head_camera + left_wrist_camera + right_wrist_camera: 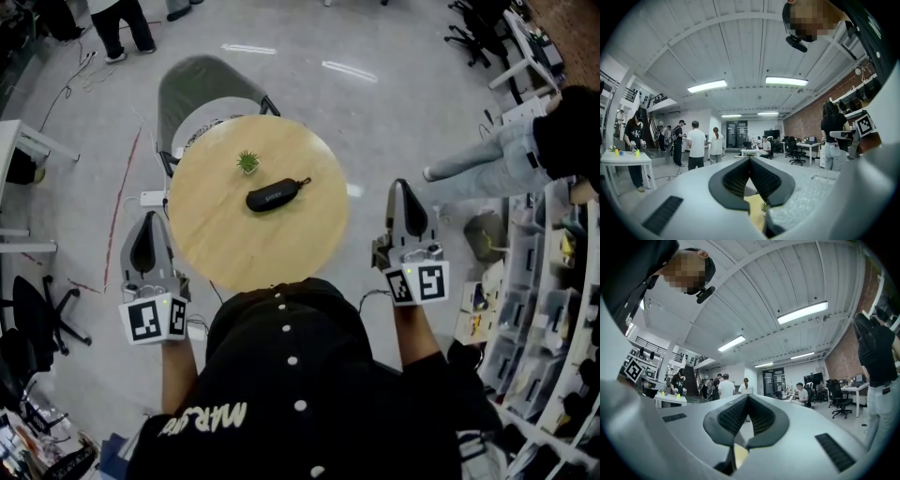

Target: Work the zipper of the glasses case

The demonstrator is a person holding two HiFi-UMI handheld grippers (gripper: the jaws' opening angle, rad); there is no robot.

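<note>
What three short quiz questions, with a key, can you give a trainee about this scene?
1. True or false: the left hand-held gripper holds the glasses case.
2. What stands beside the case on the round table? A mug; B small green plant; C book.
3. Fill in: the jaws of the right hand-held gripper are ____.
Key: 1 false; 2 B; 3 shut.

A pale wood table (202, 234), matt and grained, carries a smooth black case (273, 195) with a faint sheen. The left gripper (147, 220) and right gripper (401, 187) wear matt grey plastic shells with ribbed black pads (736, 179). The grey floor (300, 37) is polished, mirroring ceiling lights (786, 81).
</note>
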